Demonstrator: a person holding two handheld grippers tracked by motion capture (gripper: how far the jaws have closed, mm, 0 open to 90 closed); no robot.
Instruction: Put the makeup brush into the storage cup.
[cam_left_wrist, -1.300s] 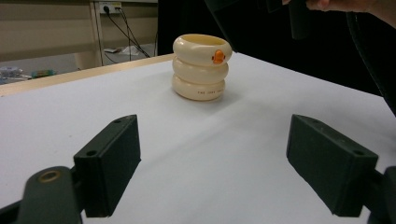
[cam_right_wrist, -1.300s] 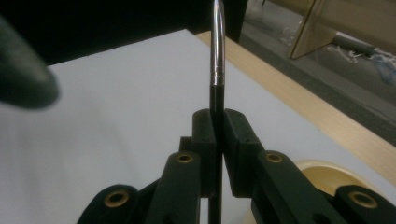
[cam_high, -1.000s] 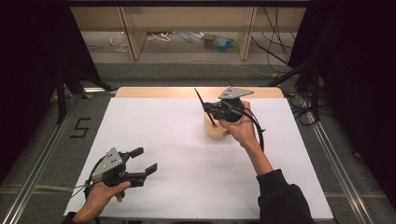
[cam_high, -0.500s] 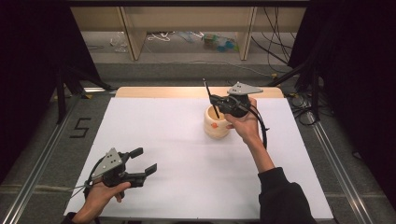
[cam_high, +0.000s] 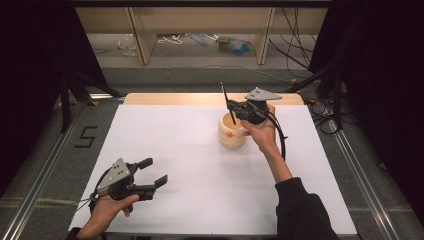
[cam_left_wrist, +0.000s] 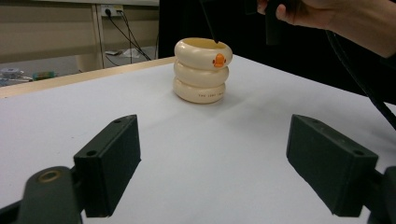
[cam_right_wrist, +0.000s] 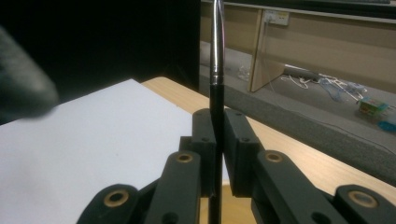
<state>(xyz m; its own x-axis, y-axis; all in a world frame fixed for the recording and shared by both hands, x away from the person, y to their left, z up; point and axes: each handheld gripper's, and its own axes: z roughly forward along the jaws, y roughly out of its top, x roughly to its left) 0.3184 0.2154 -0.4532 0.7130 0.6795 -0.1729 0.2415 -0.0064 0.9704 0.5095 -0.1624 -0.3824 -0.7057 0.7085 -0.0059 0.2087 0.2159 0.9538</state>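
While right gripper (cam_high: 235, 107) clamps pen (cam_high: 226, 102) over holder (cam_high: 232, 132) | left gripper (cam_high: 152, 172) gapes

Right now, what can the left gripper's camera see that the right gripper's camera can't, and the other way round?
The left gripper view alone shows the cream ringed pot whole, with its orange mark, standing on the white table, seen between the left gripper's wide-open jaws; the pen's tip sits at the pot's rim. The right gripper view alone shows the right gripper shut on the black pen, which stands upright, plus shelving and cables on the floor behind. Both share the pen, the white table and its wooden far edge.
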